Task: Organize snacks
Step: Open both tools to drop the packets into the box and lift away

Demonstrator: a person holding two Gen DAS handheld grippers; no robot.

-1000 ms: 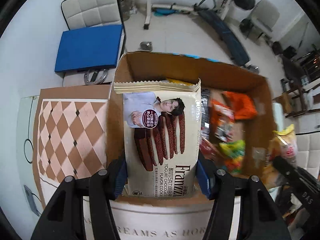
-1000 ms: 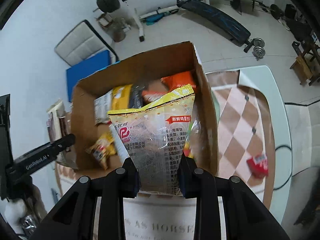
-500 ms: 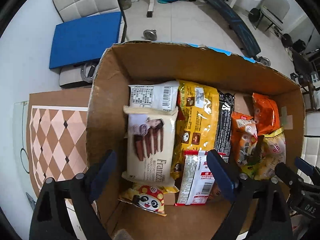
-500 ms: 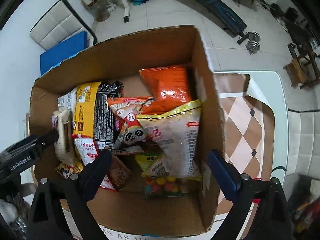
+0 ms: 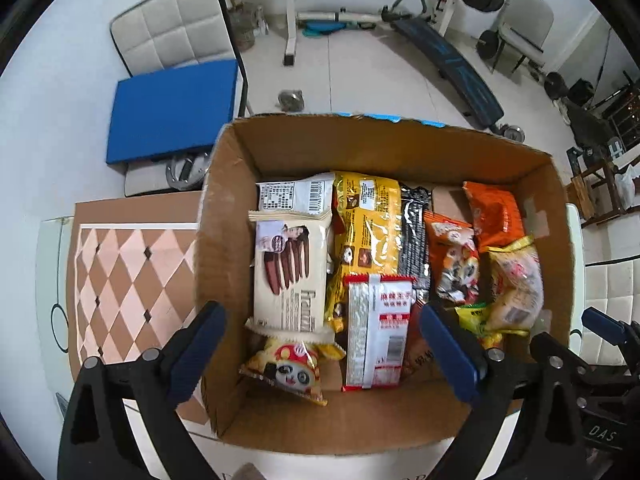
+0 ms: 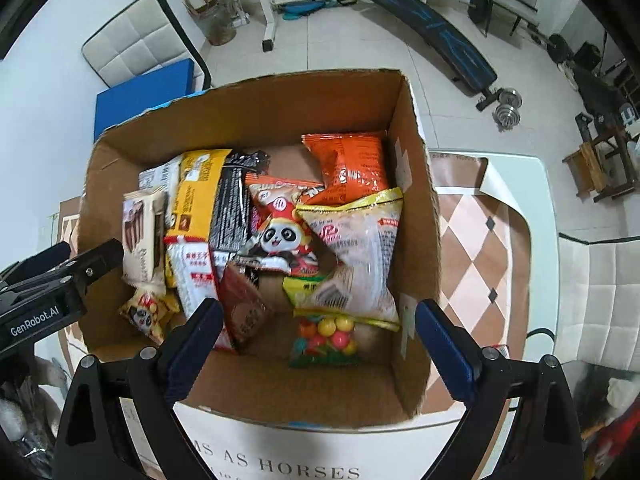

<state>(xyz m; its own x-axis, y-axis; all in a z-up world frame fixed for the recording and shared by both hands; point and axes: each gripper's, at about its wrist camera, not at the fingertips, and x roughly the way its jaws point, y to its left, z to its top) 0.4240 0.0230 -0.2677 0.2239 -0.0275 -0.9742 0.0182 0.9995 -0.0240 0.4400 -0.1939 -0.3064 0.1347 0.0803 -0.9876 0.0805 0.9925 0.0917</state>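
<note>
At the left of the left wrist view, the checkered mat (image 5: 132, 276) is lying bare beside the cardboard box (image 5: 216, 240). Inside the box's left side, the cream cookie pack (image 5: 290, 268) is lying flat, its long axis running from the upper to the lower part of the frame, the printed name toward the lower end. It is overlapping the panda snack (image 5: 288, 368) below it. The left gripper (image 5: 324, 356) is hanging over the box with its jaws having just been opening to full spread; nothing is sitting between them and nothing is held.

Moving right, the yellow bag (image 5: 368, 220) and red-and-silver pack (image 5: 378, 332) are lying parallel to the cookie pack.

In the right wrist view, the pale chicken-snack bag (image 6: 356, 256) is resting against the box's right wall, its long axis tilting from upper right to lower left, sealed gold edge uppermost. The right gripper (image 6: 316, 348) is also gaping wide and empty, its jaws having just been opening, directly above the candy balls (image 6: 328, 336).

Risks, as I judge them: the loosely heaped packs are likely to slide when anything more is dropped on top, and a descending finger may be catching the box's right wall or crushing the cookies. The two grippers are working close together and could be colliding over the box.
</note>
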